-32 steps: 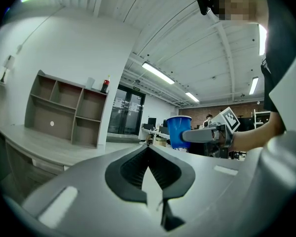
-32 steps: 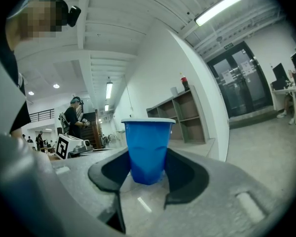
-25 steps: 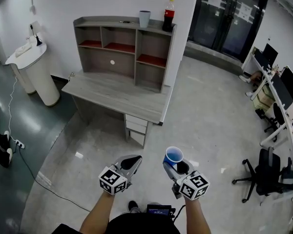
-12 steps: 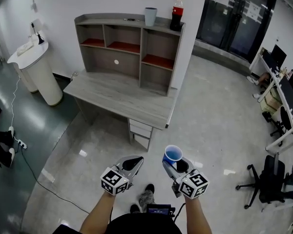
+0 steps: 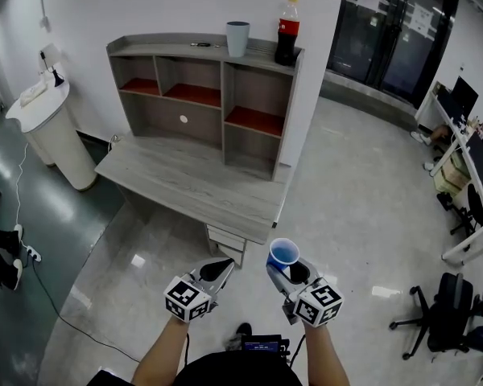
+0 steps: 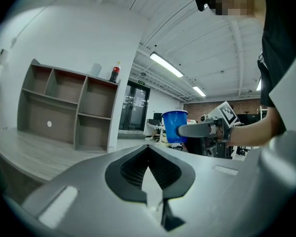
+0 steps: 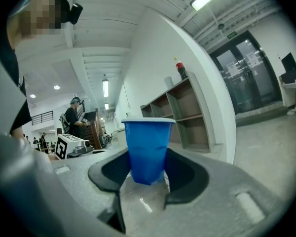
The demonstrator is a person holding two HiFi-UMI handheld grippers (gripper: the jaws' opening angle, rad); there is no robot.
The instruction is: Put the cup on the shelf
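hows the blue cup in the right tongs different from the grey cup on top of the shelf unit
Colour: the blue plastic cup is bright blue; the pale grey cup is dull. Support: the blue plastic cup is clamped in the right tongs over the floor; the pale grey cup stands free atop the grey wooden shelf unit, beside a cola bottle. Both are upright.

The cup [image 5: 284, 253] looks smooth, slightly glossy plastic; the shelf [image 5: 262, 87] and bench [image 5: 185, 179] show matt wood grain; the floor [image 5: 346, 207] is polished, glossy.

Bright, even ceiling strip lights [image 6: 165, 65] leave glare on the glossy floor [image 5: 137, 260]; fisheye bending curves every edge.
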